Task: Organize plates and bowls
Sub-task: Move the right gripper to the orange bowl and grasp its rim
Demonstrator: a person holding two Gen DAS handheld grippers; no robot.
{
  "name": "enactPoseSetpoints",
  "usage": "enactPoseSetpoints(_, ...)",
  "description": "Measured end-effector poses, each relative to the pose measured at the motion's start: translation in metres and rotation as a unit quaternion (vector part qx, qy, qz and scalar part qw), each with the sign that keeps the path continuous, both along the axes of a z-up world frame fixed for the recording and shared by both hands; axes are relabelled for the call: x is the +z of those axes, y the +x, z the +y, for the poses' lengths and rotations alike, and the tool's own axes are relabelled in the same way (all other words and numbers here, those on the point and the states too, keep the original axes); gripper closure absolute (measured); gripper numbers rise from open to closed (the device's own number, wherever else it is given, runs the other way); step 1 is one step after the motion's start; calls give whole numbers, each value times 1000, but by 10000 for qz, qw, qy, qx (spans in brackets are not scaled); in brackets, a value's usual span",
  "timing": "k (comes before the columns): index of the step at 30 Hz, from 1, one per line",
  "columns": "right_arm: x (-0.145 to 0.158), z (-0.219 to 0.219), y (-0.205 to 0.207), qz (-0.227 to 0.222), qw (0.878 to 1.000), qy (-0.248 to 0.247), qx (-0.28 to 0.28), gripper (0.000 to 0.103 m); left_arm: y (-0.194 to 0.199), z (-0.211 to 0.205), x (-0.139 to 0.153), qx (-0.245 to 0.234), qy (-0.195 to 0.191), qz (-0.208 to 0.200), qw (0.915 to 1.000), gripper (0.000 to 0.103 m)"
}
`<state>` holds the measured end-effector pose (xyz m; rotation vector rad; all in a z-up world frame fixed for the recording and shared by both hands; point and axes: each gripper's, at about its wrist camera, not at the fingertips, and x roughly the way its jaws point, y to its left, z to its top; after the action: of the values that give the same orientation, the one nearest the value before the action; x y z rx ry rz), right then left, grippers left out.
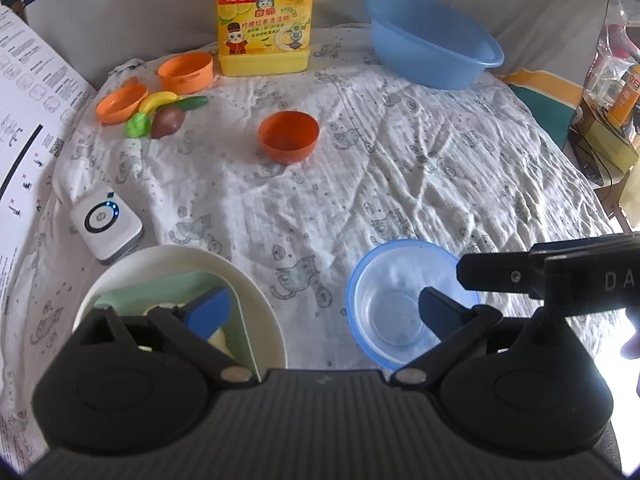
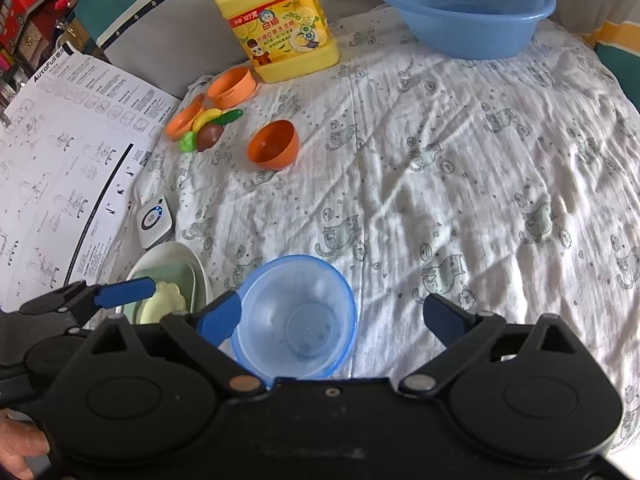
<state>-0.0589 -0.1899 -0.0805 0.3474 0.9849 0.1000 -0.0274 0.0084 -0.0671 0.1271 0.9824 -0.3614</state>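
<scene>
A clear bowl with a blue rim (image 1: 400, 300) (image 2: 296, 316) stands upright on the cloth, close in front of both grippers. A white plate (image 1: 256, 296) (image 2: 176, 252) to its left holds a pale green dish and a small yellowish dish (image 2: 168, 300). An orange bowl (image 1: 288, 136) (image 2: 274, 146) sits mid-table. My left gripper (image 1: 324, 312) is open, one finger over the plate, the other over the clear bowl. My right gripper (image 2: 332, 318) is open and empty, its left finger by the clear bowl's rim.
A blue basin (image 1: 432, 44) (image 2: 468, 12) stands at the back right, a yellow detergent jug (image 1: 264, 20) (image 2: 280, 24) at the back. Two orange dishes and toy food (image 1: 160, 112) (image 2: 208, 120) lie back left. A white device (image 1: 106, 224) and a manual sheet (image 2: 60, 152) lie left.
</scene>
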Motion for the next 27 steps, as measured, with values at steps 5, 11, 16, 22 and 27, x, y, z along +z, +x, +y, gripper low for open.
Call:
enactPoseSetpoints(5, 0, -2, 6, -23, 10000, -45, -50, 3, 8, 5, -1, 92, -14, -11, 10000, 0)
enactPoseSetpoints(11, 5, 0, 28, -104, 9998, -168, -71, 3, 31, 14, 2, 289, 24, -179, 9994, 0)
enactPoseSetpoints(16, 12, -1, 57, -195, 9996, -178, -133, 3, 63, 21, 7, 505, 68, -360, 9981, 0)
enactPoseSetpoints(22, 12, 2, 93, -205, 9995, -135, -186, 3, 97, 19, 3, 584, 174, -440, 9972, 0)
enactPoseSetpoints(27, 3, 10, 121, -229, 9995, -156, -141, 3, 121, 19, -8, 675, 155, -423, 9967, 0)
